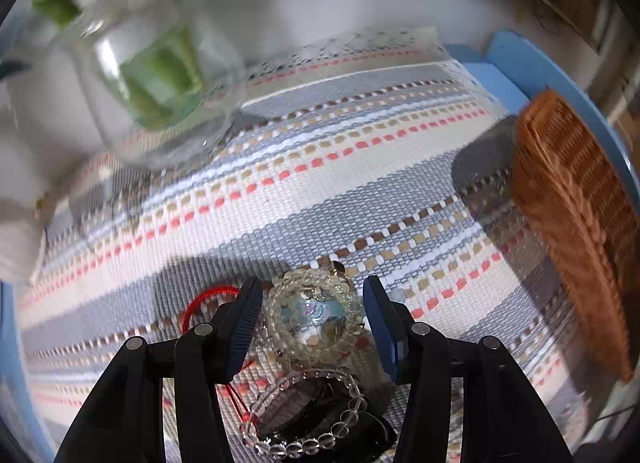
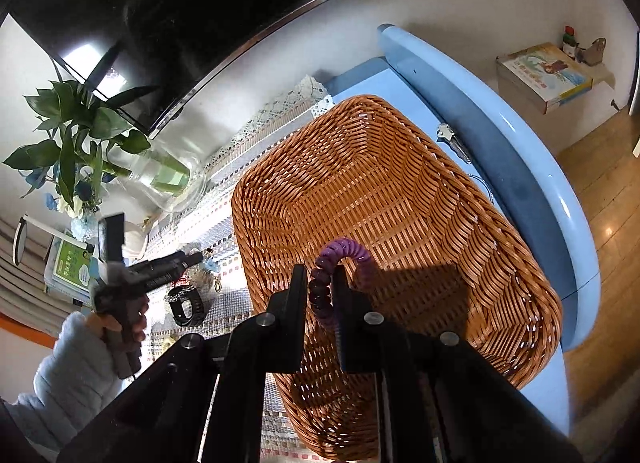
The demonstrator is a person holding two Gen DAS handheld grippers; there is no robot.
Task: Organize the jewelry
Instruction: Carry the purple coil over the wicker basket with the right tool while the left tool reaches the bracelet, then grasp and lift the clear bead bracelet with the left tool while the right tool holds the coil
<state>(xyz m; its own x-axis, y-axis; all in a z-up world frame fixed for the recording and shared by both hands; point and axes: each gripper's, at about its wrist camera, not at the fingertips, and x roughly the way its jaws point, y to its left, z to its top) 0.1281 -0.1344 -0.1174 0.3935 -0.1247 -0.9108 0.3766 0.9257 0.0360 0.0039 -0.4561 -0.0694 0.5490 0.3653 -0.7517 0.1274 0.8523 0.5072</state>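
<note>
My left gripper [image 1: 313, 313] is open just above the striped mat, its jaws on either side of a pale yellow bead bracelet [image 1: 314, 321]. A clear bead bracelet [image 1: 312, 411] lies closer in over a dark watch, and a red cord [image 1: 208, 299] lies to the left. My right gripper [image 2: 320, 291] is shut on a purple spiral hair tie [image 2: 340, 263] and holds it above the woven wicker basket [image 2: 400, 191], which looks empty. The left gripper also shows in the right wrist view [image 2: 188, 257], over the jewelry pile with a black watch [image 2: 186, 305].
A glass vase [image 1: 160, 75] with green stems stands at the mat's far left. The basket [image 1: 576, 207] sits at the mat's right edge on a blue table [image 2: 500, 151]. Books lie at the left beyond the vase [image 2: 72, 263].
</note>
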